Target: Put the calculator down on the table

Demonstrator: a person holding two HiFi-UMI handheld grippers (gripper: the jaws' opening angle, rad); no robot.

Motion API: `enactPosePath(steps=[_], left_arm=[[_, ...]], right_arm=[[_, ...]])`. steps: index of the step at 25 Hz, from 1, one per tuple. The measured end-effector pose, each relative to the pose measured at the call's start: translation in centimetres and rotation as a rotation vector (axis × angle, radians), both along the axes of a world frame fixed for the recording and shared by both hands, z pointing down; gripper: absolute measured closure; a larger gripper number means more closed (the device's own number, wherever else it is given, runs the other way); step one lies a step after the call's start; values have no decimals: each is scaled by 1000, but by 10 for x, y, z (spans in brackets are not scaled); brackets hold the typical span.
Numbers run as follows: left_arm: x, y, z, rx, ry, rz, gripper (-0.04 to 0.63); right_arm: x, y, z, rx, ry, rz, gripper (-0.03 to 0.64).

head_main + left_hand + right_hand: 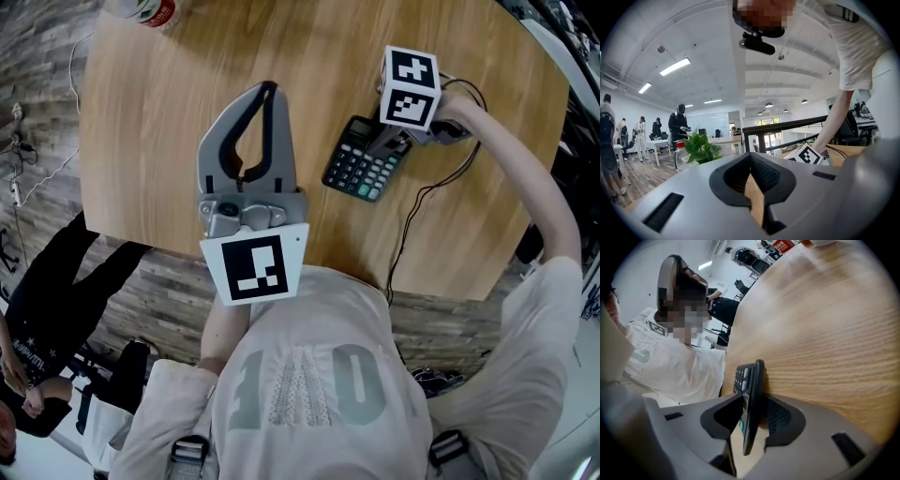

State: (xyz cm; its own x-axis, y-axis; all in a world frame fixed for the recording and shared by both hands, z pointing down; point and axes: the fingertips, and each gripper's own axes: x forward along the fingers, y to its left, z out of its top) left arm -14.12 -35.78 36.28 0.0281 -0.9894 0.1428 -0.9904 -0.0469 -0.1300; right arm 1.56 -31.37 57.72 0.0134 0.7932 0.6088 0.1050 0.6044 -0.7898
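Note:
A dark calculator (356, 171) with grey keys is at the right of the round wooden table (187, 66). It sits low over the wood, and I cannot tell whether it touches. My right gripper (389, 145) is shut on its far end. In the right gripper view the calculator (757, 376) stands edge-on between the jaws of my right gripper (752, 404), with both pads against it. My left gripper (268, 91) hovers over the near middle of the table with its fingertips together and nothing in them. In its own view my left gripper (754, 187) shows only a sliver of wood between its pads.
A bottle with a red label (155, 11) stands at the table's far left edge, beside a green plant (701, 147). A black cable (412, 211) runs from the right gripper across the table's near right. A person in black (47, 291) is on the floor side at left.

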Motion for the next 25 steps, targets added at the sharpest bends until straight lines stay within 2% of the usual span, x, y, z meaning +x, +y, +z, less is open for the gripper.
enactPosePath(steps=[5, 9, 14, 17, 21, 23, 24, 25], left_arm=[[3, 6, -10, 23, -6, 7, 586], [4, 14, -21, 48, -14, 8, 586], [4, 25, -44, 101, -33, -4, 586], [3, 37, -62, 139, -44, -11, 586], [7, 53, -87, 191, -56, -10, 586], [10, 63, -97, 211, -56, -8, 586], [12, 68, -102, 220, -54, -7, 586], [14, 73, -107, 231, -53, -5, 586]], right_arm=[[-1, -5, -2, 96, -11, -32, 432], [0, -27, -3, 199, -4, -28, 417], [-1, -78, -22, 429, -43, 63, 402], [-6, -109, -55, 638, -145, 210, 403], [0, -130, -123, 893, -318, 505, 407], [10, -130, -167, 1039, -423, 709, 461], [17, -127, -191, 1126, -478, 818, 523], [25, -120, -216, 1218, -533, 922, 556]])
